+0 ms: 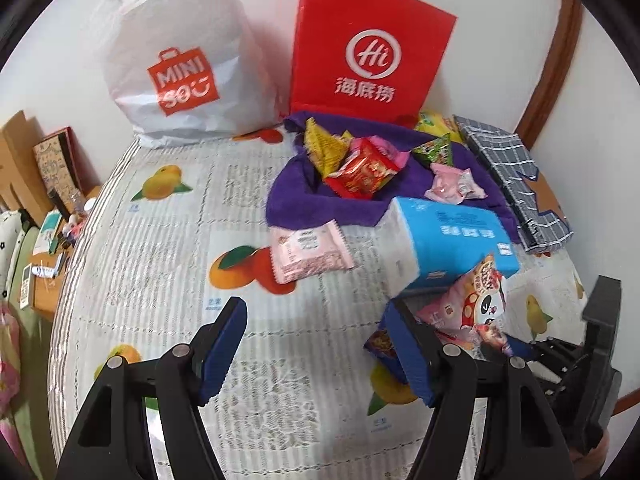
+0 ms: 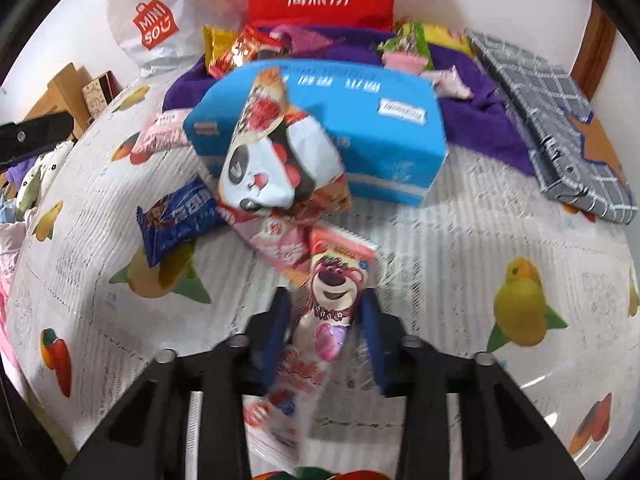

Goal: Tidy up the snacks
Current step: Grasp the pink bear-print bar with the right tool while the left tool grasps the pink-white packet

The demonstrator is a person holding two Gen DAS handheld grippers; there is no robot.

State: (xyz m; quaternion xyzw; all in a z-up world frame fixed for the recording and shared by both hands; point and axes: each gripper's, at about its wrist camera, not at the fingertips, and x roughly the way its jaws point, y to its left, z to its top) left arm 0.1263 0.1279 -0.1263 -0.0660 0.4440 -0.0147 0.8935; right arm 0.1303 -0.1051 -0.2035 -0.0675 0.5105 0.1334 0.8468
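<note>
Right gripper (image 2: 325, 344): clenched on the bear packet (image 2: 330, 288), low centre of the right wrist view.
Bear packet: long axis runs straight out along the fingers, far end touching the panda bag (image 2: 276, 168).
Panda bag: leans against the blue box (image 2: 384, 136), mid-frame, above the gripper.
Left gripper (image 1: 316, 348): released, nothing between its fingers, bare bed (image 1: 168, 264) under it.
Loose snacks: a pile on the purple towel (image 1: 292, 196), upper centre, before the red bag (image 1: 372, 52).
Nearer hand: the right, I judge, since it already holds the packet.

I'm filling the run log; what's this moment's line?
right gripper: shut on bear packet | left gripper: open, holding nothing | tissue box: on bed
</note>
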